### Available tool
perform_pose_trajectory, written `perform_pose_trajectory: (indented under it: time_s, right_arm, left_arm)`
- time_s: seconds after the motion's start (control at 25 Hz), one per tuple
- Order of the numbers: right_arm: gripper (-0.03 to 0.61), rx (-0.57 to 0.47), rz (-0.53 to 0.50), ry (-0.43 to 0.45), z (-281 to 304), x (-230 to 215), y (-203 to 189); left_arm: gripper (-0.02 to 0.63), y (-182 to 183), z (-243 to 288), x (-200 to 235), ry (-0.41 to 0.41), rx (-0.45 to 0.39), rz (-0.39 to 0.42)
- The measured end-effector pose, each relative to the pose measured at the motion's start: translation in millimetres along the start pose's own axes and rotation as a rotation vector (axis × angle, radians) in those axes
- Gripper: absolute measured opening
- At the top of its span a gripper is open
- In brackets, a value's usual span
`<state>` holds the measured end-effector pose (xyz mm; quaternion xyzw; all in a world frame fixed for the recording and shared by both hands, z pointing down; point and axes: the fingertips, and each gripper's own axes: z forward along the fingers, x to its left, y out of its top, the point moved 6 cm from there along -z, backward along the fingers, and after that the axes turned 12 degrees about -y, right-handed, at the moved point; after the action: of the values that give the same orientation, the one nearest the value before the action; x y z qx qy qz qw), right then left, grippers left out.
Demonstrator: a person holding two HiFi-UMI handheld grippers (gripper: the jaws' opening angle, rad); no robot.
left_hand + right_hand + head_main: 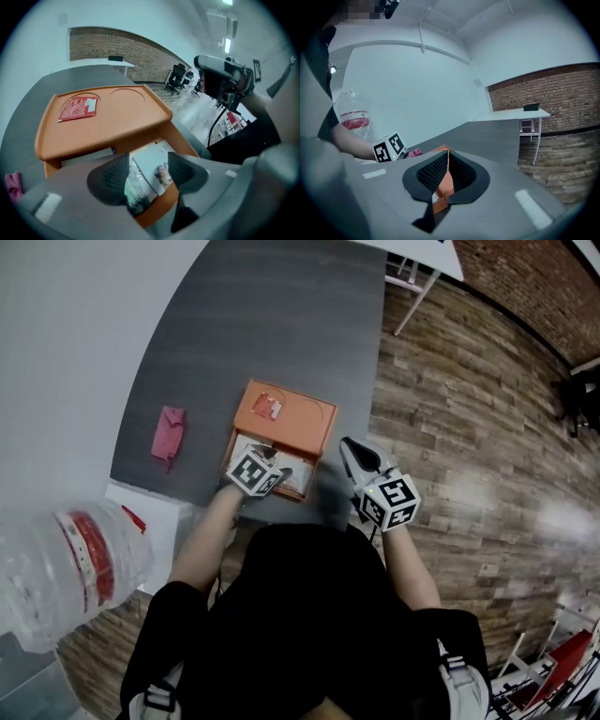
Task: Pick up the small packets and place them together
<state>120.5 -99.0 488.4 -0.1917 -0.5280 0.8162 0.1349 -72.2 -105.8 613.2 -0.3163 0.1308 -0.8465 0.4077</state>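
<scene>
An orange two-level tray (302, 424) stands on the grey table (244, 315). One red packet (266, 408) lies on its top deck, toward the far left (78, 108). Below, an open orange compartment (161, 209) holds a white booklet (157, 157) and a clear crinkled packet (137, 186). My left gripper (147, 165) reaches into that compartment. Its jaws stand open astride the clear packet, and the pads do not press on it. My right gripper (355, 455) hovers at the table's near right edge, shut and empty (446, 169).
A pink cloth (169, 432) lies left of the tray. A large water bottle (70, 563) and a white box (155, 518) stand at the near left. Wooden floor (469, 409) runs along the table's right edge, with a white table (422, 259) beyond.
</scene>
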Motion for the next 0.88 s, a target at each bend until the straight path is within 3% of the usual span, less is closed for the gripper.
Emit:
perform_pose_trajectory:
  time_s: [0.48, 0.88]
  right_arm:
    - [0.011, 0.026, 0.012, -0.036, -2, -7, -8]
    - [0.011, 0.036, 0.017, -0.045, 3, -5, -10]
  left_arm:
    - [0.258, -8, 20, 10, -0.021, 0.042, -0.086]
    - [0.247, -9, 30, 4, -0.034, 0.079, -0.029]
